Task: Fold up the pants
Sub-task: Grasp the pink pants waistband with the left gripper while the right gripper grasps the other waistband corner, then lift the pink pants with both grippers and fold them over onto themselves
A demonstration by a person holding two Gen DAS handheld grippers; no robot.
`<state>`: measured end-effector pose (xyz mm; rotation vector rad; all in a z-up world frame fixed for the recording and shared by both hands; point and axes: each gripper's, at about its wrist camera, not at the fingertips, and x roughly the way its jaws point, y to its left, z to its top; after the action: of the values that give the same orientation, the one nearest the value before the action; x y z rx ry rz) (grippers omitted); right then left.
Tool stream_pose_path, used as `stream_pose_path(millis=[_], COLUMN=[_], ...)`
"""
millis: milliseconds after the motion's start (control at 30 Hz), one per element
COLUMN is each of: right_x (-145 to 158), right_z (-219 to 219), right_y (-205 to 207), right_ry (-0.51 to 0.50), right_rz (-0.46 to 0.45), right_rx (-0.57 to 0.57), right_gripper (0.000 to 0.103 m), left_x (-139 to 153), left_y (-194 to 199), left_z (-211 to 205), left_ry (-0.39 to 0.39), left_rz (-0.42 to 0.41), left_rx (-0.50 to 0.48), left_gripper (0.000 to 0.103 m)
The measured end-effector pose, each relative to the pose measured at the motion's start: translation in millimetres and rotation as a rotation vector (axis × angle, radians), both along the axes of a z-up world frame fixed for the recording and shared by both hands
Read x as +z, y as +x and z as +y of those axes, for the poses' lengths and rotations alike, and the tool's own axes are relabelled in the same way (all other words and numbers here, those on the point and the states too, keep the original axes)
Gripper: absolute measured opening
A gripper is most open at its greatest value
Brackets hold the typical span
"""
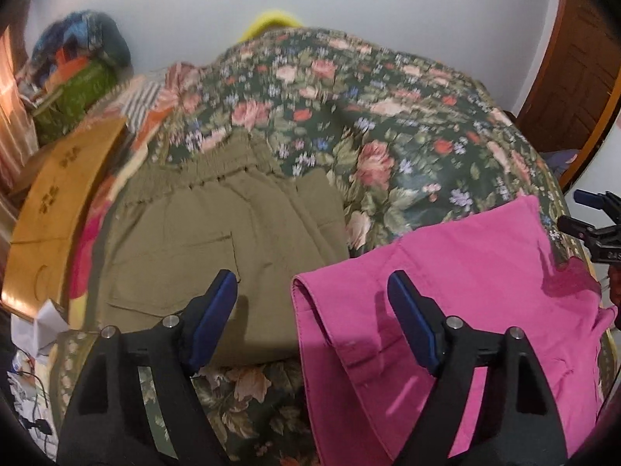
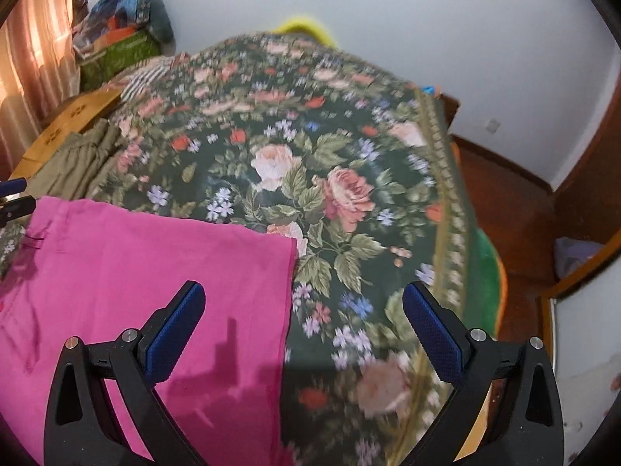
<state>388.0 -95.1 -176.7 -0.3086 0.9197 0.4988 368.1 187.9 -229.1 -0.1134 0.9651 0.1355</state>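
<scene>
We count two garments on the floral bed [image 2: 310,178]: one pair of pink pants [image 1: 458,295] at the near edge, one folded olive pair [image 1: 217,240] beside it. The pink pants' long axis runs across the bed. Our left gripper [image 1: 310,310] and right gripper [image 2: 302,318] both gape wide, holding nothing.

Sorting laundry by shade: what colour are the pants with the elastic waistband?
Olive-khaki pants, clearest in the left wrist view.
</scene>
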Motion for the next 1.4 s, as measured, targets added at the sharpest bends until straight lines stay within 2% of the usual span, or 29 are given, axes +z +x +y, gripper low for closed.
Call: stream_pose_path(millis=[33, 167, 233, 300, 333, 400, 500, 567, 633, 667, 700, 733, 767, 800, 900, 1033, 1200, 1400], right_x=[-4.3, -21.0, -29.2, -36.0, -38.2, -38.0, -36.3, -36.5, -36.0, -35.4, -35.0, -35.3, -34.8, -33.9, -26.2, 0.5, 51.9, 118.2], right_z=[2.5, 9.9, 12.0, 14.2, 15.9, 17.8, 19.8, 21.3, 22.3, 23.0, 23.0, 25.8, 25.6, 26.0, 25.6, 19.3, 13.1, -0.2], right_y=[6.9, 26.8, 34.5, 40.2, 42.2, 41.4, 38.0, 39.5, 40.0, 40.1, 39.7, 42.5, 42.2, 42.7, 41.6, 41.5, 37.1, 11.5], right_ry=[0.002, 0.023, 0.040, 0.056, 0.059, 0.063, 0.085, 0.093, 0.107, 0.110, 0.114, 0.114, 0.114, 0.112, 0.121, 0.181, 0.241, 0.309], right_rz=[0.013, 0.082, 0.124, 0.166, 0.181, 0.177, 0.191, 0.196, 0.199, 0.198, 0.200, 0.207, 0.212, 0.219, 0.209, 0.169, 0.068, -0.056], right_rx=[0.006, 0.027, 0.030, 0.040, 0.048, 0.059, 0.085, 0.094, 0.097, 0.095, 0.095, 0.095, 0.091, 0.083, 0.079, 0.060, 0.040, 0.031], right_gripper=[0.092, 0.081, 0.067, 0.058, 0.057, 0.057, 0.046, 0.039, 0.024, 0.020, 0.011, 0.009, 0.009, 0.007, 0.006, 0.006, 0.005, 0.005], left_x=[-4.0, -14.7, -18.4, -20.7, -21.0, -22.1, -27.6, -31.9, -30.9, -30.0, -28.5, -26.6, -23.9, -17.8, 6.1, 41.5, 86.3, 130.3], left_y=[2.9, 7.7, 9.1, 10.0, 10.0, 9.9, 10.4, 11.3, 11.4, 10.2, 10.3, 10.7, 9.7, 8.1, 4.2, 0.9, -4.5, -23.8], left_z=[1.5, 0.6, -1.4, -1.6, -0.9, 2.2, 8.6, 10.5, 9.8, 8.5, 7.2, 6.3, 6.7, 6.5, 2.2, -6.4, -13.7, -25.6], left_ry=[-0.004, -0.005, -0.007, 0.001, 0.003, -0.023, -0.099, -0.138, -0.137, -0.128, -0.121, -0.118, -0.117, -0.123, -0.106, -0.081, -0.059, -0.024], left_rz=[0.009, 0.033, 0.038, 0.037, 0.035, 0.032, 0.054, 0.070, 0.066, 0.062, 0.062, 0.060, 0.054, 0.038, -0.017, -0.087, -0.181, -0.262], left_rx=[-0.003, -0.025, -0.038, -0.034, -0.028, -0.029, -0.030, -0.026, -0.024, -0.026, -0.029, -0.031, -0.031, -0.031, -0.039, -0.061, -0.091, -0.128], left_gripper=[0.080, 0.071, 0.069, 0.068, 0.067, 0.058, 0.045, 0.039, 0.037, 0.034, 0.029, 0.025, 0.015, 0.012, 0.012, 0.012, 0.012, 0.012])
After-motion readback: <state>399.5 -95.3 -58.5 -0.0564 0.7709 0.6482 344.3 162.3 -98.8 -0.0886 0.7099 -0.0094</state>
